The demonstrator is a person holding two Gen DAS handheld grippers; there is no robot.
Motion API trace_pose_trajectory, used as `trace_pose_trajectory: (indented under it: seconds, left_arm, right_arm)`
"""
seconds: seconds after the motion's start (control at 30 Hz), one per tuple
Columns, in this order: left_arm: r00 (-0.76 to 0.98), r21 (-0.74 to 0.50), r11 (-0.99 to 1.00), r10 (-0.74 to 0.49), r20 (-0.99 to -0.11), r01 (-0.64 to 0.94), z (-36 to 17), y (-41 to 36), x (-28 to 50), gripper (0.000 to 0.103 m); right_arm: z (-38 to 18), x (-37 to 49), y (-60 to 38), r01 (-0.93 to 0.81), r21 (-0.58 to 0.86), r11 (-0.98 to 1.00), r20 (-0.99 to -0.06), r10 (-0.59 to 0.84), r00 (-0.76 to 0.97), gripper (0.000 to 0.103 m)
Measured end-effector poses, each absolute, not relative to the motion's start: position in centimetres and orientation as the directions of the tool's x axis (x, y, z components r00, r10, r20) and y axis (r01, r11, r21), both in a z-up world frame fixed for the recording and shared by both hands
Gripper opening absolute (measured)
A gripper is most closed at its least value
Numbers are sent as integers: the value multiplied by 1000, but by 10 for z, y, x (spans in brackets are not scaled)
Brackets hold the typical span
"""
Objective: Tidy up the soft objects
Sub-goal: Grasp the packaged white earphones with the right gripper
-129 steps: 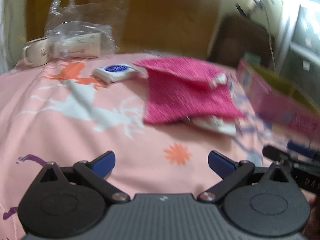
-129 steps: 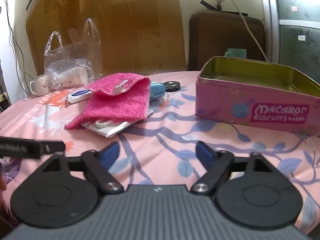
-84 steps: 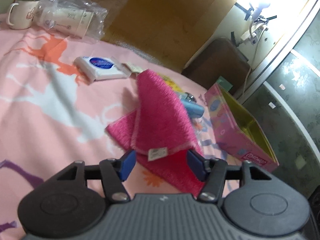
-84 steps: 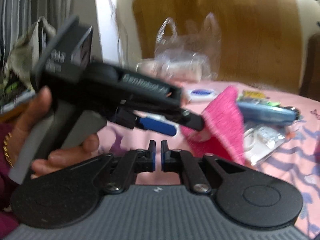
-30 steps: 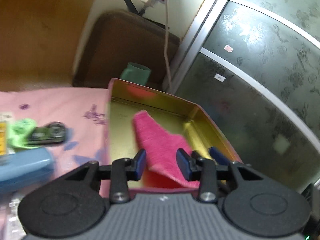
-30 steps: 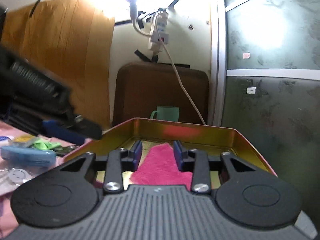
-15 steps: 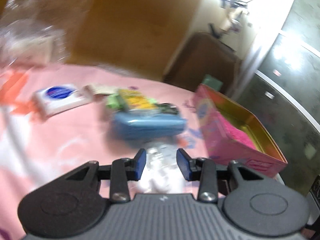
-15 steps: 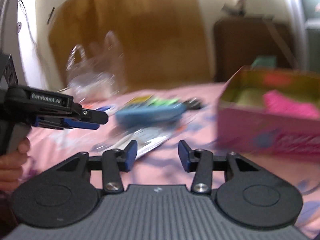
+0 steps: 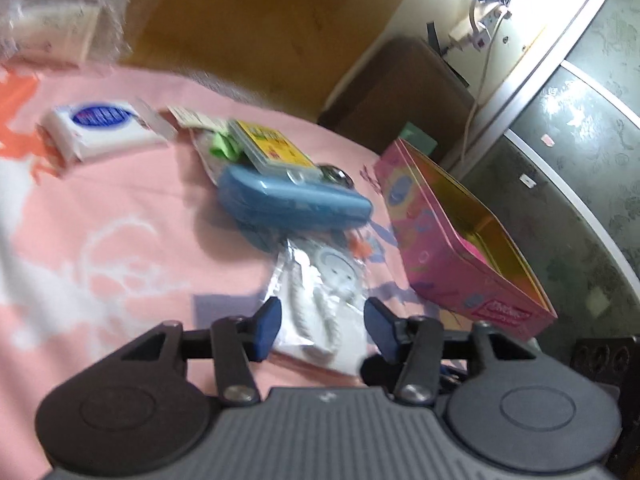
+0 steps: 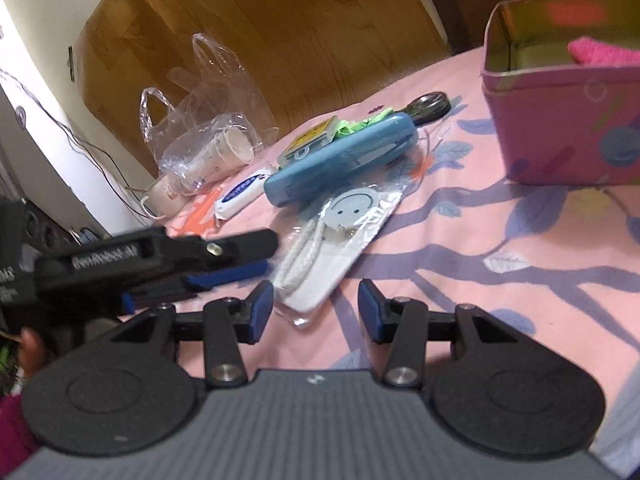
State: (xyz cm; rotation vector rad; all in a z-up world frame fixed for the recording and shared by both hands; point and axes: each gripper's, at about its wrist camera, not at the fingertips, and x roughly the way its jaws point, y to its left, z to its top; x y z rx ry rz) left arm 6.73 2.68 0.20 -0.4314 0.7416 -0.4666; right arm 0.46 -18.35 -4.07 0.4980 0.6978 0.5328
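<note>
A pink towel (image 10: 600, 50) lies inside the pink biscuit tin (image 10: 560, 120), which stands at the right on the pink printed cloth (image 9: 120, 208). My left gripper (image 9: 324, 324) hovers low over a clear packet (image 9: 320, 296) holding a white corded item. Its jaws are opening, and the packet shows between the pads without being pressed. My right gripper (image 10: 315, 308) is open and empty, just short of the same packet (image 10: 340, 236). In the right wrist view the left gripper (image 10: 268, 256) reaches in from the left.
A blue case (image 9: 292, 200) lies behind the packet, with a yellow card pack (image 9: 272, 144) and a green item on it. A tissue pack (image 9: 100, 124) sits at the left. A plastic bag with cups (image 10: 208, 140) and a mug (image 10: 164, 196) are further back.
The pink towel went from the cloth into the tin. Both grippers drew back from the tin and swung left to the clear packet. The left jaws stand wider than half a second ago.
</note>
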Motion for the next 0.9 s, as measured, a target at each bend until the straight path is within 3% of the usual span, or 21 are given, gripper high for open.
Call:
trace_pose_trajectory:
  seconds: [0.1,0.13,0.2,0.3,0.4,0.5,0.53,0.57,0.73,0.8,0.87,0.9]
  left_arm:
    - [613,-578,776,-590,-525,253,-8,18,69,43]
    - [619,-574,779,-587,-523,253,-8,15,67,37]
    - [641,-519,811,-554,-531,270,-4,8,59,15]
    - [591,-580,745,-642,-490,329,1,5,51,17]
    - [608,-543,765,-624,-490,347,10,-5,41,17]
    - [599,-571,747,-641,-480,342,14,0,37,28]
    - [607,-572,748,-637,-476,336,16,4,35,39]
    - [620,-569,755,-625,-475,325,18,10,33,48]
    - [645,-580,775,-581,-496,252,20,33,41,55]
    - [604,-621,744,-619,-501,248,13,31,46,55]
    - [557,-645,719,-656,-509,258,6,23,49,54]
    - [534,-648,714,-668,-518,264,2,17,50,52]
  right_arm:
    - [-38,5,-179,-275,567,777,-482,583,654,29]
    - [-36,1,-178,-282,545,790,-486,571,661,23]
    - [-34,-4,-182,-298,554,777,-464,585,664,18]
    - [-28,-19,-179,-338,514,788,-431,578,693,15]
    - [-24,-31,-176,-343,438,831,-431,529,731,15]
    - [-27,-39,-189,-328,420,846,-431,504,748,13]
    - [-27,-42,-194,-319,417,851,-428,493,757,12]
    - [-28,-45,-203,-304,421,855,-424,481,768,12]
    - [-37,-45,-229,-235,494,837,-432,471,770,17]
    - [-41,-40,-232,-227,520,823,-442,487,754,24]
    - [-43,-35,-231,-237,528,816,-452,506,734,44]
    - [-46,-32,-228,-249,533,809,-462,525,714,46]
